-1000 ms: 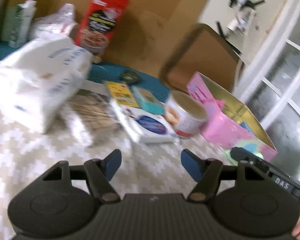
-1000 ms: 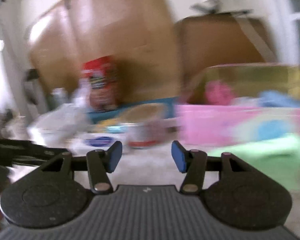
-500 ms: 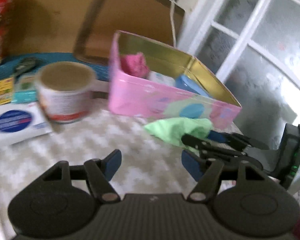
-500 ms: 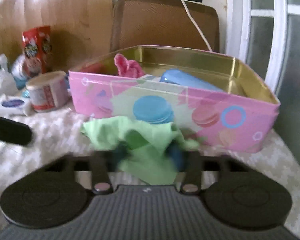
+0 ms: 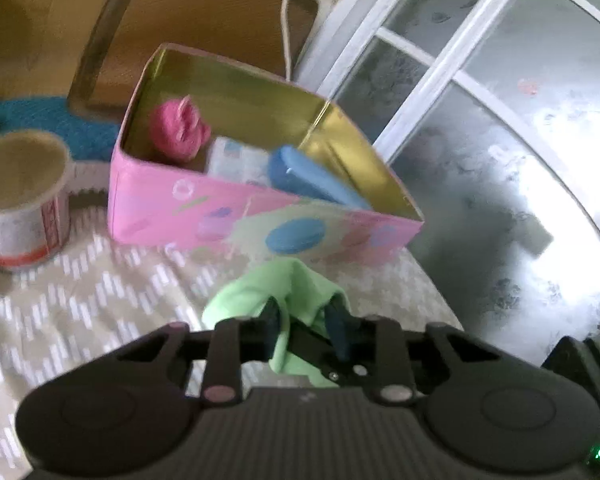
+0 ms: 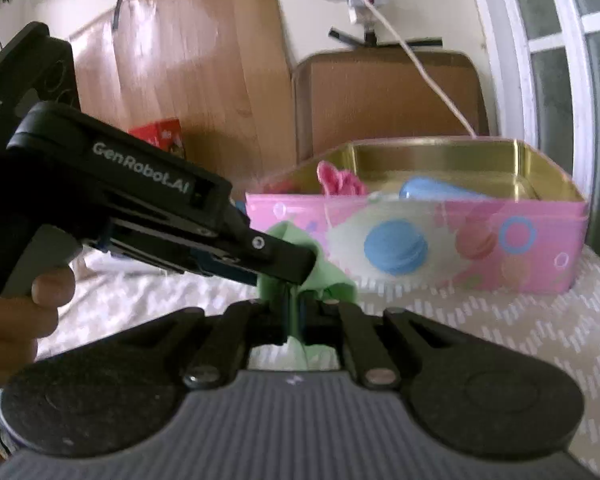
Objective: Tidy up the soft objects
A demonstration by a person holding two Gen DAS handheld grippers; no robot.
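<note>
My crumpled light-green cloth (image 5: 288,288) is bunched into soft folds just in front of the pink tin, lifted into a peak where I pinch it. My left gripper (image 5: 306,322) has just been closing and its blue-padded fingers (image 5: 337,326) now clamp a fold of the cloth. My right gripper (image 6: 296,312) has also just been closing; its fingers are drawn tight together with a thin strip of the cloth pinched between them. In the right view the left gripper comes in slantwise from the left, nose angled down into the same bunch, with my left hand (image 6: 16,320) wrapped round its grey handle. Beneath lies the beige tabletop cover with white chevron dashes (image 5: 80,300). Just beyond stands the open pink rectangular tin with macaron print and gold lining (image 6: 520,248), holding a pink plush lump (image 5: 178,130) and a blue oblong case (image 5: 312,180). Left of the tin sits a white-and-red paper tub (image 5: 24,200).
</note>
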